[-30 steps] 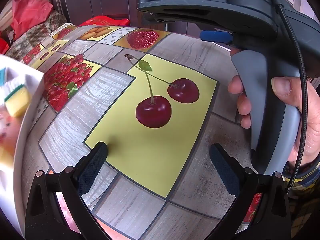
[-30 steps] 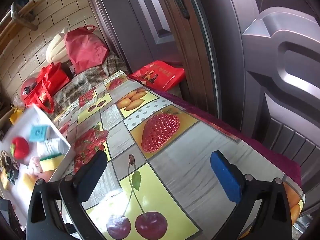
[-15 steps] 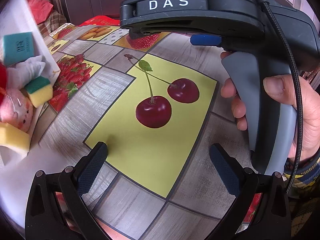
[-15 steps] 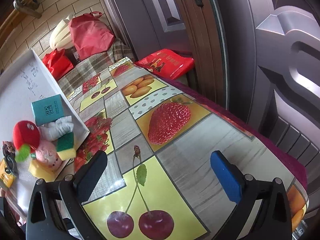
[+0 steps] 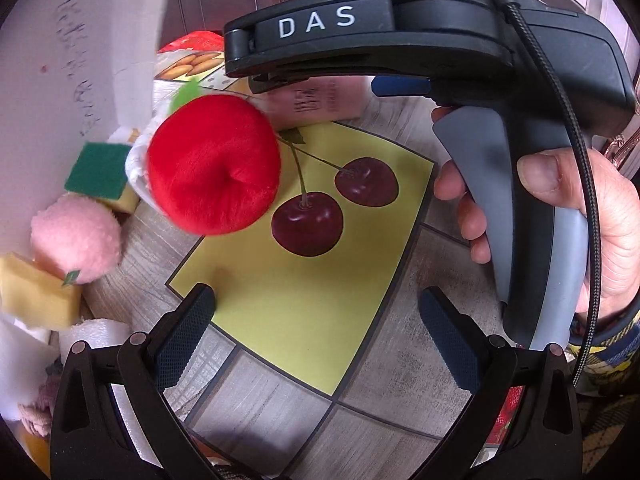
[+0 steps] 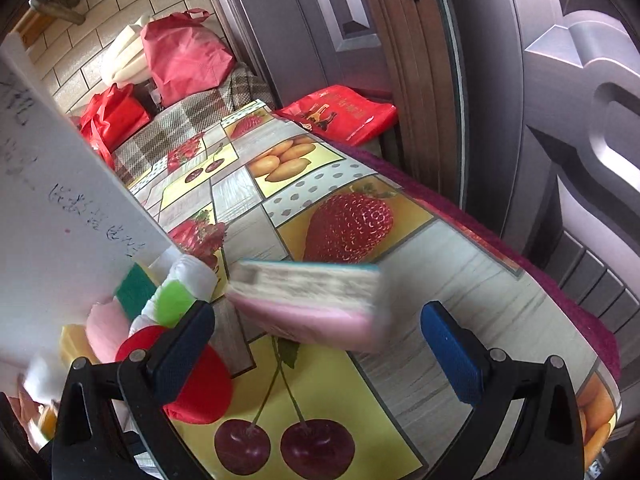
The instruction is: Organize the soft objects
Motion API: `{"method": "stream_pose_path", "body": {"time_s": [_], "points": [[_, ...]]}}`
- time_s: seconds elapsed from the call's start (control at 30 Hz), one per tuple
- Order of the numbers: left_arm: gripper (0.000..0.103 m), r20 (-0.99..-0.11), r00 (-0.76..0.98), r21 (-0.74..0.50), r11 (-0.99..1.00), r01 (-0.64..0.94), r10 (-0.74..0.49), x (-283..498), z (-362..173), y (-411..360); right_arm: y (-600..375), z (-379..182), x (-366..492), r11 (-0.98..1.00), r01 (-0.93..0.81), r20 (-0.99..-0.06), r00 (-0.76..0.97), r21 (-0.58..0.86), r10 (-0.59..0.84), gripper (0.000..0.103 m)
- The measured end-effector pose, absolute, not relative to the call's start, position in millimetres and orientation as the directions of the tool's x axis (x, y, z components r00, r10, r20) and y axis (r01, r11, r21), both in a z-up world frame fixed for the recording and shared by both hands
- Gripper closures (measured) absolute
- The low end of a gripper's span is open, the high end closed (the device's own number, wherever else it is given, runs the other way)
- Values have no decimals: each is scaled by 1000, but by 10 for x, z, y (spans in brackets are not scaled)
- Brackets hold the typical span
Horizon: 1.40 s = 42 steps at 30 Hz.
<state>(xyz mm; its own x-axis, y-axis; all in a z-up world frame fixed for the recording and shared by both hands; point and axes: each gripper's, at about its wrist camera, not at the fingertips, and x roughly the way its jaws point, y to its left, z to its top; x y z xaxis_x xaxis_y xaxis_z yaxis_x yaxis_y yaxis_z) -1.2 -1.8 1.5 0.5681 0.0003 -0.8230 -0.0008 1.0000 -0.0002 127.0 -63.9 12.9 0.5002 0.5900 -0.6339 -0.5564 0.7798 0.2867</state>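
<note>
A tilted white tray (image 5: 60,60) (image 6: 60,220) spills soft things onto the fruit-print table (image 5: 320,280). A red plush apple (image 5: 214,166) (image 6: 200,384) tumbles, blurred, just left of the printed cherries. Behind it lie a pink plush ball (image 5: 76,236) (image 6: 106,328), a green-and-yellow sponge (image 5: 98,168) (image 6: 134,292), a yellow sponge (image 5: 36,296) and a blurred pink pack (image 5: 316,106) (image 6: 320,304). My left gripper (image 5: 316,336) is open and holds nothing, low over the table. My right gripper (image 6: 316,344) is open too, with the pink pack just ahead of it.
A hand (image 5: 600,220) holds the right gripper's body above the table's right side. Red bags (image 6: 180,52) and a plaid seat sit beyond the table's far end. A dark door (image 6: 520,120) stands close along the table's right edge (image 6: 560,300).
The white tray has tipped up steeply. The plush apple, sponges and pink pack have slid out toward the printed cherries. Both grippers stay open in nearly the same place.
</note>
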Motion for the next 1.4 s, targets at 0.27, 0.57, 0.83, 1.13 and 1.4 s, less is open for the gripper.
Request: {"method": "stream_pose_path", "body": {"time_s": [0.27, 0.57, 0.83, 1.13, 1.4], "points": [[0, -823, 568, 0, 1000, -1, 0, -4, 18, -13, -598, 122, 1271, 773, -567, -644, 483, 286, 593, 0], [0, -823, 568, 0, 1000, -1, 0, -4, 18, -13, -582, 107, 1279, 772, -565, -650, 476, 291, 593, 0], [0, -823, 568, 0, 1000, -1, 0, -4, 20, -14, -611, 101, 1298, 773, -561, -643, 481, 296, 596, 0], [0, -823, 568, 0, 1000, -1, 0, -5, 19, -13, -605, 110, 1277, 780, -563, -644, 494, 275, 584, 0], [0, -823, 568, 0, 1000, -1, 0, -5, 19, -12, -605, 99, 1289, 779, -565, -648, 492, 270, 582, 0]]}}
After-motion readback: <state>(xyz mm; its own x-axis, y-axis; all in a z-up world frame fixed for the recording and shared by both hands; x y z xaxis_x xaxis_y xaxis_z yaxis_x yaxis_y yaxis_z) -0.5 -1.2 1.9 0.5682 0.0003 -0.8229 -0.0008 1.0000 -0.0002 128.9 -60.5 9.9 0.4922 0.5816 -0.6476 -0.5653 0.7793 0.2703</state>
